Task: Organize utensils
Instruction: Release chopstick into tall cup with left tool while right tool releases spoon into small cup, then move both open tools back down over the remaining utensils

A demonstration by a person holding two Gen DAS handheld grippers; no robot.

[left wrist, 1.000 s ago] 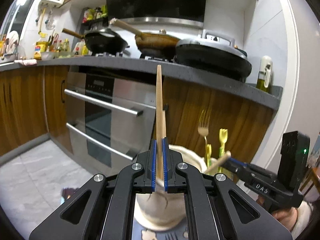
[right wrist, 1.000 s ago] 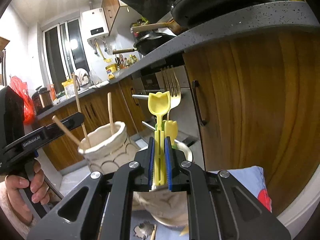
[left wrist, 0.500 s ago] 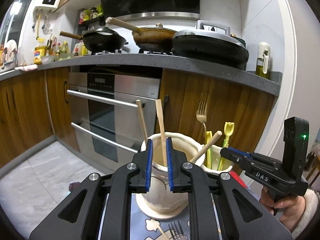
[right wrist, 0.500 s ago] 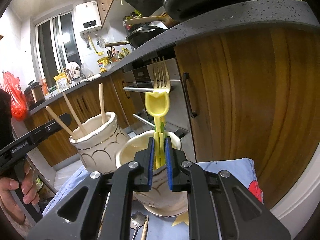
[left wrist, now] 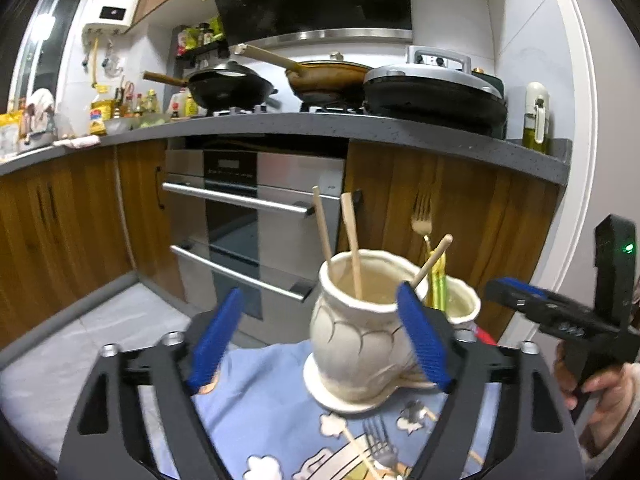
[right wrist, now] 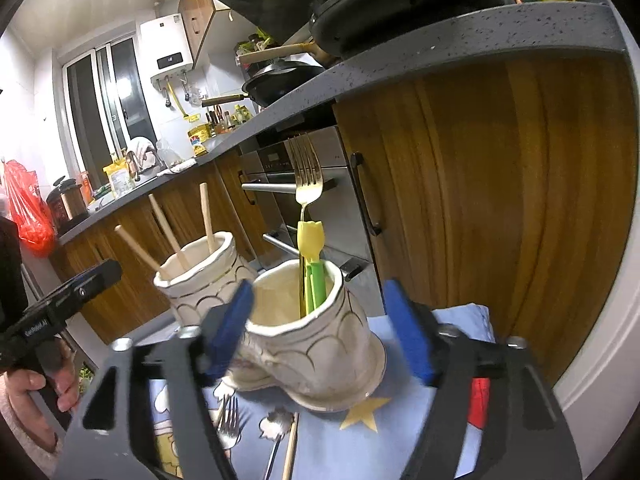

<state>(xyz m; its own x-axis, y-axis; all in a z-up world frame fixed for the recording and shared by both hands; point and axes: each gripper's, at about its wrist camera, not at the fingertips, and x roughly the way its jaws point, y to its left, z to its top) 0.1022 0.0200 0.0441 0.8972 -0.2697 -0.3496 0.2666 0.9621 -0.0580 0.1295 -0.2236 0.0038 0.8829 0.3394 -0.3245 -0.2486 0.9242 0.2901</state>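
Two cream ceramic holders stand on a blue cloth (left wrist: 260, 392). The near holder (left wrist: 360, 344) in the left wrist view holds three wooden sticks (left wrist: 352, 240). The other holder (right wrist: 316, 336) holds a gold fork (right wrist: 306, 176) and a yellow and green plastic utensil (right wrist: 310, 240). My left gripper (left wrist: 320, 340) is open and empty in front of the stick holder. My right gripper (right wrist: 320, 328) is open and empty, its jaws on either side of the fork holder. A fork (right wrist: 228, 424), a spoon (right wrist: 276, 424) and a wooden stick (right wrist: 290, 448) lie on the cloth.
Wooden cabinets (right wrist: 500, 200) and a steel oven (left wrist: 248, 216) stand close behind the holders. A grey counter (left wrist: 360, 128) above carries pans. The cloth's edge drops to a grey floor (left wrist: 100, 320) on the left.
Both grippers opened wide and drew back. The left one let go of a wooden stick into its holder. The right one let go of the yellow utensil into its holder.
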